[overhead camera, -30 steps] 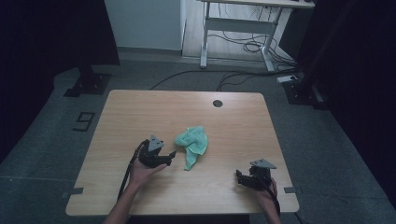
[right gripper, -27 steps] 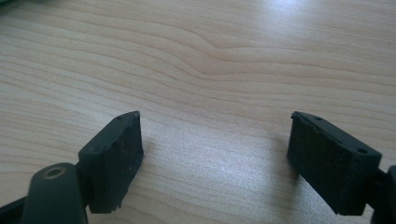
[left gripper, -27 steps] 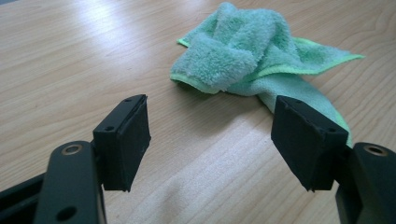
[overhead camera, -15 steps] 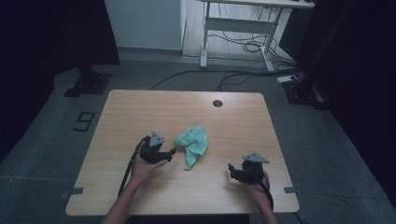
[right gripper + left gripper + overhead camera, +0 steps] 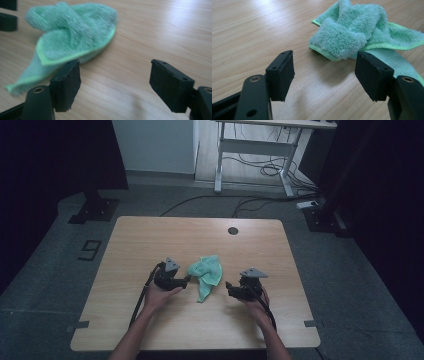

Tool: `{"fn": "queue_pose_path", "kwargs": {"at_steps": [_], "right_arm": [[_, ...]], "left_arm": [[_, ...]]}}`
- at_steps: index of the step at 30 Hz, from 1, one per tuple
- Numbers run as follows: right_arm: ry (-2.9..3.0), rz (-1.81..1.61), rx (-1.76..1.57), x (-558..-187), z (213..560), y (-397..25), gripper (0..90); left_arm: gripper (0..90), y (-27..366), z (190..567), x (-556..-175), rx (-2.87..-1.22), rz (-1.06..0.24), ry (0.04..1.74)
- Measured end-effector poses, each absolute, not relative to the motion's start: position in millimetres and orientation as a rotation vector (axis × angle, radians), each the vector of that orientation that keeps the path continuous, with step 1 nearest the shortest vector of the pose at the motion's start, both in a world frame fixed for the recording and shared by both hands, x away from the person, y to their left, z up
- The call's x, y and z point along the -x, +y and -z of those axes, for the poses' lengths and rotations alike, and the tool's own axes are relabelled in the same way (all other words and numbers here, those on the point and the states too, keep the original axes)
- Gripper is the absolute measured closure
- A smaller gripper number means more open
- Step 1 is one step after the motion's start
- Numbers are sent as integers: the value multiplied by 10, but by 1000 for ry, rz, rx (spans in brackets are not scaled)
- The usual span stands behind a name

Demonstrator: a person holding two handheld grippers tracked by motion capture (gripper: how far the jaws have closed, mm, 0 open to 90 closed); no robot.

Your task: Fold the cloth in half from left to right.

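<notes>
A crumpled green microfibre cloth (image 5: pixel 207 273) lies on the wooden table (image 5: pixel 150 240), a little in front of its middle. My left gripper (image 5: pixel 186 280) sits just left of the cloth, open and empty, its jaws pointing at a folded edge of the cloth (image 5: pixel 342 40) close ahead. My right gripper (image 5: pixel 228 286) is open and empty too, a short way right of the cloth's trailing corner. In the right gripper view the cloth (image 5: pixel 72 35) lies ahead and to the left, with the left gripper's black jaw tips at the top left corner.
A round cable hole (image 5: pixel 232 230) sits near the table's far edge. Bare wood surrounds the cloth on all sides. Beyond the table stand a white desk frame (image 5: pixel 250 150) with cables on the floor, and dark stands at either side.
My right gripper has moved left and slightly forward from the table's right front corner toward the cloth. The left gripper and the cloth have stayed put.
</notes>
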State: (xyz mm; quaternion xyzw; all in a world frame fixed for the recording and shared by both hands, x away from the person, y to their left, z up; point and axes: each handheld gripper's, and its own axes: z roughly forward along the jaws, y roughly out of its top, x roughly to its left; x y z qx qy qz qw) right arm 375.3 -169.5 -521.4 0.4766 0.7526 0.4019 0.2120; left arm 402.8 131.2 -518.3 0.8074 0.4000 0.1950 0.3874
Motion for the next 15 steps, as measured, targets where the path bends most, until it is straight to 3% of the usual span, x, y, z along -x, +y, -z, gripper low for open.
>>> {"fn": "queue_pose_path", "kwargs": {"at_steps": [15], "right_arm": [[2213,-1233,-1253,-3889,5230,-1271,281]], "left_arm": [[374,1134,5279,-4185,-2094,-443,1004]]}}
